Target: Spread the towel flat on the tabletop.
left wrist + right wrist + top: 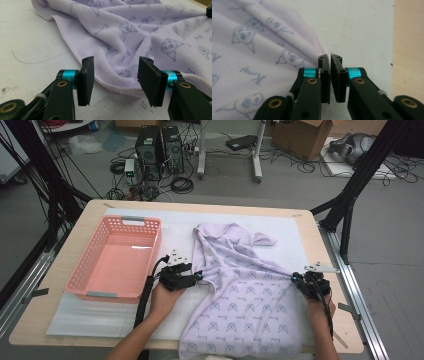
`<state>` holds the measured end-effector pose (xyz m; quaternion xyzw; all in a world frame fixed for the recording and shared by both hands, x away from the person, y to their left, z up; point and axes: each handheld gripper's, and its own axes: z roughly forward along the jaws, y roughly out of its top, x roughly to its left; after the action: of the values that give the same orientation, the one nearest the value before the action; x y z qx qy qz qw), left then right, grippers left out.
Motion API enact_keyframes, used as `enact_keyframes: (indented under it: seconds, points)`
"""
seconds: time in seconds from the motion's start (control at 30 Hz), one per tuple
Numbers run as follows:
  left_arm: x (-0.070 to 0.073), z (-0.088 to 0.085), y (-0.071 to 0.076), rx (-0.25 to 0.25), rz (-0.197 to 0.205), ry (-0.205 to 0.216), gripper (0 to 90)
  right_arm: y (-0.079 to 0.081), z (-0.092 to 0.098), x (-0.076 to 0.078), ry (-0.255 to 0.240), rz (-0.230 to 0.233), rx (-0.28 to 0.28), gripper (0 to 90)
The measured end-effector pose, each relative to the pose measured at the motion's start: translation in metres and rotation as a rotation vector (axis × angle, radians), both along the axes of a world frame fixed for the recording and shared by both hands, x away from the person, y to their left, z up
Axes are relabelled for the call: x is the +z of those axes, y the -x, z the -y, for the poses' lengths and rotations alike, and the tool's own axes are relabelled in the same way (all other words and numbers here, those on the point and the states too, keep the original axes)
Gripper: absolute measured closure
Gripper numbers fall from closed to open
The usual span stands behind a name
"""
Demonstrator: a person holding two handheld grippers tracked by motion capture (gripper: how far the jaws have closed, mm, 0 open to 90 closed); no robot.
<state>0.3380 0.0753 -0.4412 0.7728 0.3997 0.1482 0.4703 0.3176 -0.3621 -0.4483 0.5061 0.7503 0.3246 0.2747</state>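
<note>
A lilac towel (245, 290) printed with small blue faces lies rumpled on the white mat (100, 315), its near end hanging over the table's front edge. My left gripper (200, 276) is at the towel's left hem. In the left gripper view the towel (130, 30) has a folded hem between the jaws of the left gripper (116, 62), which stand apart and do not press on it. My right gripper (294, 277) is at the towel's right edge, and the cloth runs taut towards it. In the right gripper view the right gripper (330, 56) is shut on the gathered edge of the towel (249, 50).
A pink perforated basket (152, 260) stands on the left of the mat, beside my left hand, with nothing in it. Bare wooden table (312, 245) borders the mat on the right. Computer towers (159, 150), cables and a cardboard box sit on the floor beyond.
</note>
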Motion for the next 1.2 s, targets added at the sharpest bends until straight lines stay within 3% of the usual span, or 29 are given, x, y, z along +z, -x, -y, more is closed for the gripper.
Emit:
enact_keyframes:
  seconds: [0.1,0.2,0.3,0.47,0.57,0.67,0.73,0.8,0.83,0.87,0.93,1.0,1.07,1.2]
  points:
    - [0.003,0.000,0.002,-0.003,0.005,0.014,47.5,0.001,-0.005,0.002,-0.027,0.020,0.022,70.2]
    - [0.006,-0.001,0.004,-0.018,-0.008,0.057,48.2,0.005,-0.005,0.006,-0.057,0.046,0.018,66.3]
    - [0.008,0.003,0.007,-0.076,-0.029,0.100,55.2,0.008,-0.004,0.011,-0.081,0.073,0.018,66.2]
    - [0.010,0.024,0.016,-0.172,-0.040,0.078,58.0,0.009,-0.004,0.013,-0.089,0.081,0.022,66.6]
    - [0.011,0.038,0.016,-0.195,-0.045,0.057,51.4,0.009,-0.007,0.013,-0.084,0.077,0.035,66.7]
    - [0.003,0.053,0.019,-0.221,-0.057,-0.080,44.6,0.009,-0.010,0.013,-0.088,0.076,0.050,66.7]
    - [-0.003,0.058,0.020,-0.212,-0.049,-0.171,43.7,0.010,-0.013,0.014,-0.087,0.080,0.060,66.7]
    - [-0.002,0.056,0.021,-0.210,-0.046,-0.170,50.4,0.010,-0.014,0.015,-0.081,0.083,0.076,66.8]
    - [0.000,0.052,0.021,-0.206,-0.028,-0.179,60.0,0.010,-0.014,0.015,-0.082,0.082,0.077,66.7]
    - [0.001,0.050,0.021,-0.201,-0.031,-0.178,67.9,0.010,-0.015,0.015,-0.078,0.080,0.078,66.7]
    - [0.000,0.040,0.018,-0.190,-0.050,-0.177,74.8,0.010,-0.015,0.015,-0.079,0.081,0.080,66.7]
    - [0.000,0.028,0.015,-0.160,-0.054,-0.180,78.2,0.010,-0.015,0.014,-0.083,0.080,0.079,66.7]
    - [0.002,0.016,0.011,-0.101,-0.045,-0.166,79.3,0.010,-0.014,0.015,-0.082,0.077,0.080,66.8]
    - [0.003,0.001,0.005,0.015,-0.031,-0.177,80.0,0.009,-0.015,0.014,-0.079,0.069,0.080,66.7]
